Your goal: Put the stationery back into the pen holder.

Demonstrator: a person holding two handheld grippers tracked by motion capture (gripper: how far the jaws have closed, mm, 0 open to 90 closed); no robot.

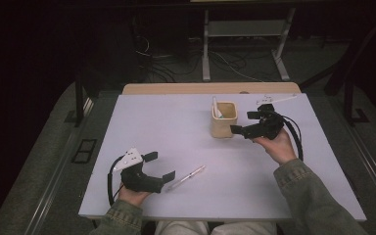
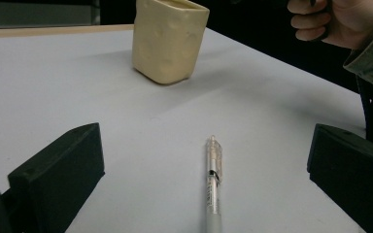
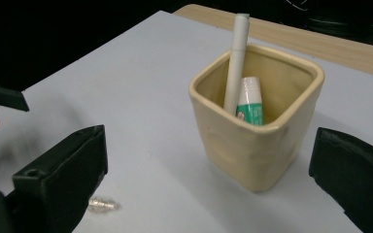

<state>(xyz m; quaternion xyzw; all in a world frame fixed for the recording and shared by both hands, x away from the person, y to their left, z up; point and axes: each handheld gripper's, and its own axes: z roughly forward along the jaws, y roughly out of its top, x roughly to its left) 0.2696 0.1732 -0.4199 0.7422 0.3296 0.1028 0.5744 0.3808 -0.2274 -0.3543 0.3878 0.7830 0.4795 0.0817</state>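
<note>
The right gripper (image 1: 246,122) is held just right of the cream cup (image 1: 223,119), its jaws spread wide with nothing between them; in the right gripper view the cup stands ahead of the two black jaws, closer to the right-hand one, and neither touches it. The right hand (image 1: 279,144) grips the tool from below and behind, its forearm in a green-grey sleeve (image 1: 307,193) slanting in from the lower right, so the gripper points leftward across the table (image 1: 166,117) toward the cup. Inside the cup a white pen (image 3: 236,63) leans upright against the far wall with a green-and-white tube (image 3: 250,102) beside it. The left gripper (image 1: 160,166) rests low near the table's front edge, jaws released and wide apart, pointing right; the left hand (image 1: 132,195) holds it from behind at the table's near edge. A clear pen (image 2: 213,182) lies flat on the table between and just beyond those jaws, untouched, its length running away from the gripper toward the cup, which stands well apart from it.
</note>
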